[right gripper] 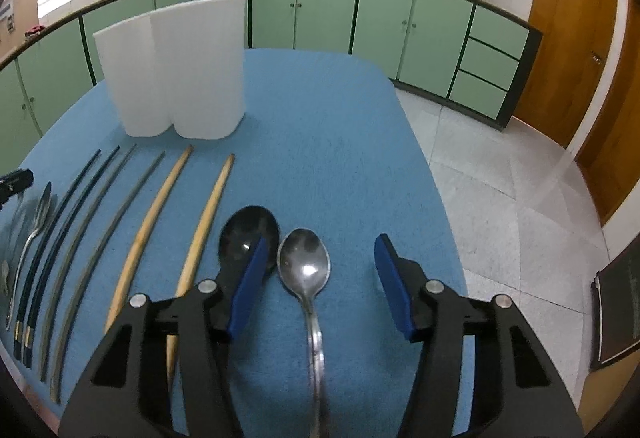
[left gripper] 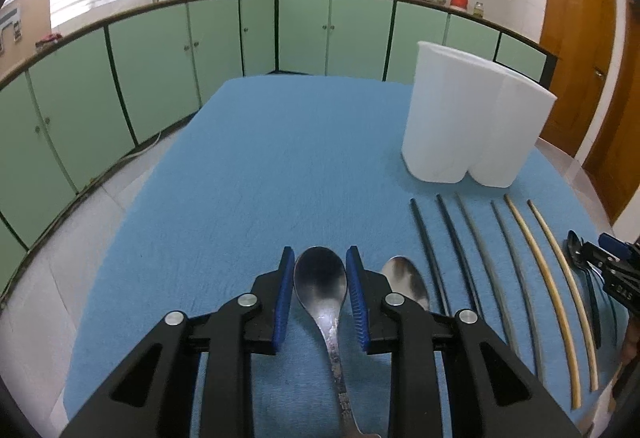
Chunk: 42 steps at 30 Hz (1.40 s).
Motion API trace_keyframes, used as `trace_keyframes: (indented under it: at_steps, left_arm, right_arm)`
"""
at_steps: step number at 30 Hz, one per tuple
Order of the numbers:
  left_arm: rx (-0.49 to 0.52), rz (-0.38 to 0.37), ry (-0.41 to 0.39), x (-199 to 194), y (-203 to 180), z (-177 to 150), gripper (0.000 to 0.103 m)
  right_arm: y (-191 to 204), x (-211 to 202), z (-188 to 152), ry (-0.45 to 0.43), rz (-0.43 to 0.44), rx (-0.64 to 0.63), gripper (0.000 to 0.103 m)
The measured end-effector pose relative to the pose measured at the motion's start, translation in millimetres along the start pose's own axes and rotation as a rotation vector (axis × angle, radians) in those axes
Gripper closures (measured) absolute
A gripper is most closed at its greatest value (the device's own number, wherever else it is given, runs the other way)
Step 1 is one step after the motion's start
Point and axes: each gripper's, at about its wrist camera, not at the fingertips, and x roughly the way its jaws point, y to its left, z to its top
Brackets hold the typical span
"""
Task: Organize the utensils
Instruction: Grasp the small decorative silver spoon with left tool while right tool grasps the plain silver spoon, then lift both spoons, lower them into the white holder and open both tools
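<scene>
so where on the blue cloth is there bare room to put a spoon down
Free: the broad stretch of blue cloth left of the white holder and beyond the left gripper; also the strip right of the holder toward the table's right edge. Crowded: the near row, where the spoons and chopsticks lie side by side below the holder.

Open blue cloth [left gripper: 280, 158] ahead and left of the left gripper [left gripper: 320, 270]. Blocked far right by a white holder [left gripper: 472, 126]. Crowded on the right: chopsticks [left gripper: 516, 270] in a row, spoon [left gripper: 408, 282] just beside.
</scene>
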Motion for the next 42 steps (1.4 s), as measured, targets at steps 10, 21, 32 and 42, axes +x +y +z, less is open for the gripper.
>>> trace_keyframes:
  at_steps: [10, 21, 32, 42]
  left_arm:
    - [0.01, -0.006, -0.015, -4.5, -3.6, -0.1, 0.077]
    - [0.004, -0.017, -0.048, -17.8, -2.1, 1.9, 0.077]
    - [-0.023, -0.118, -0.192, -48.3, 6.5, 2.8, 0.077]
    - [-0.044, -0.131, -0.275, -68.9, 13.6, 10.3, 0.077]
  right_arm:
    - [-4.6, 13.3, 4.3, 0.055, 0.086, 0.029, 0.075]
    - [-13.3, -20.7, 2.1, -0.025, 0.094, 0.061, 0.076]
    - [-18.3, -74.1, 16.9, -0.188, 0.171, 0.09, 0.076]
    - [-11.4, -100.8, 40.7, -0.287, 0.219, 0.085, 0.076]
